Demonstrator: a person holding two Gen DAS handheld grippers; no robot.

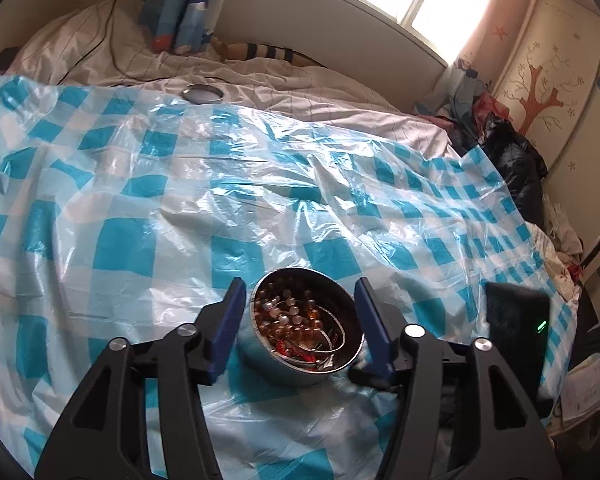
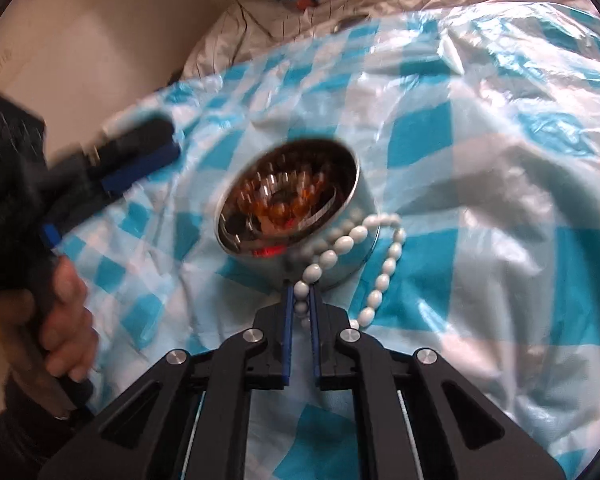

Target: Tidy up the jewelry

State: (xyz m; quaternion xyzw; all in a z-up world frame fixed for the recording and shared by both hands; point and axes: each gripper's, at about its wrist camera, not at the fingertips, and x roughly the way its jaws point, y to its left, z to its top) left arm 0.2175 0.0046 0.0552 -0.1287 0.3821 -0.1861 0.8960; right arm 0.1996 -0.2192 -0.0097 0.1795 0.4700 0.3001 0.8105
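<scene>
white beads [image 2: 350, 240], blue-checked sheet [image 1: 140, 200], perhaps amber beads [image 1: 300, 330]

Checked sheet [image 1: 148, 200] on bed [image 1: 300, 92]

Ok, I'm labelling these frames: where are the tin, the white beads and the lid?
tin [image 1: 300, 374]: left wrist view, outer wall near the front.
white beads [image 2: 356, 235]: right wrist view, a bead on the upper loop.
lid [image 1: 202, 93]: left wrist view, its flat centre.

Motion blur smears the left tongs [image 2: 140, 160] and tin's contents [image 2: 284, 204].
</scene>
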